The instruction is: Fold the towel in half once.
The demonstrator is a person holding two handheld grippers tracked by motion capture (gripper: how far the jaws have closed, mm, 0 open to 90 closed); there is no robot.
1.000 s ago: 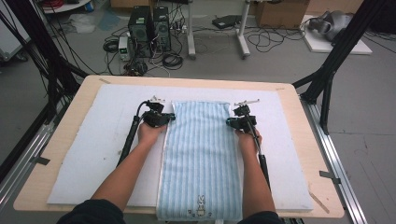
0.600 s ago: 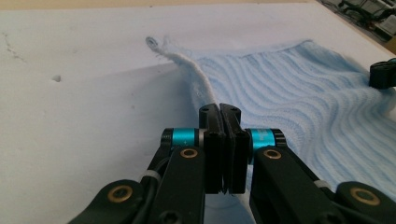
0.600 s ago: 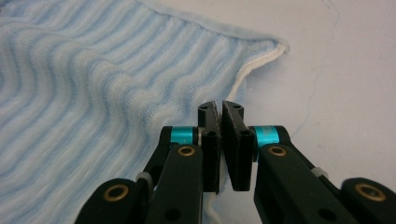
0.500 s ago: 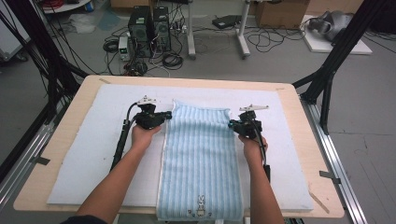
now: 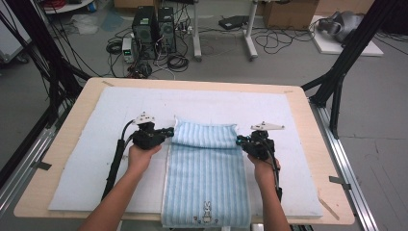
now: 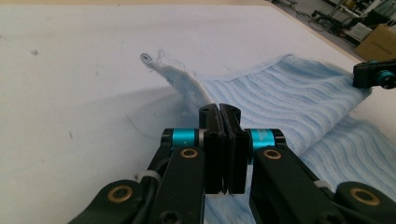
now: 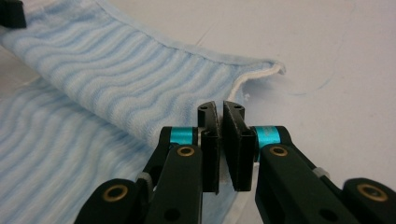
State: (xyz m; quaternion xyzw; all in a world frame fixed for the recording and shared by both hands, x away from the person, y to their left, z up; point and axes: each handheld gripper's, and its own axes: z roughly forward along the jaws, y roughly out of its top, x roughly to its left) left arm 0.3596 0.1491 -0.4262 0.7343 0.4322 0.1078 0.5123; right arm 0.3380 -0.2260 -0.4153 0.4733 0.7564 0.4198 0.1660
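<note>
A pale blue striped towel [image 5: 207, 178] lies lengthwise on the padded mat, its near end hanging over the table's front edge. Its far end is lifted and curled back toward the person. My left gripper [image 5: 169, 131] is shut on the towel's far left corner, and in the left gripper view the gripper [image 6: 219, 109] pinches the cloth [image 6: 289, 93] with a frayed corner sticking out beyond the pads. My right gripper [image 5: 239, 140] is shut on the far right corner. In the right gripper view the gripper [image 7: 217, 108] pinches the hem of the towel [image 7: 107, 70].
The white mat [image 5: 86, 144] covers most of the wooden table [image 5: 57, 159]. A small rabbit motif [image 5: 208, 219] marks the towel's near end. Black frame posts [image 5: 337, 82] stand at the table's far corners, with computers and cables on the floor behind.
Both hands have drawn back toward the person with the towel's far corners in their jaws. The far edge has come off the mat and rolled over onto the towel.
</note>
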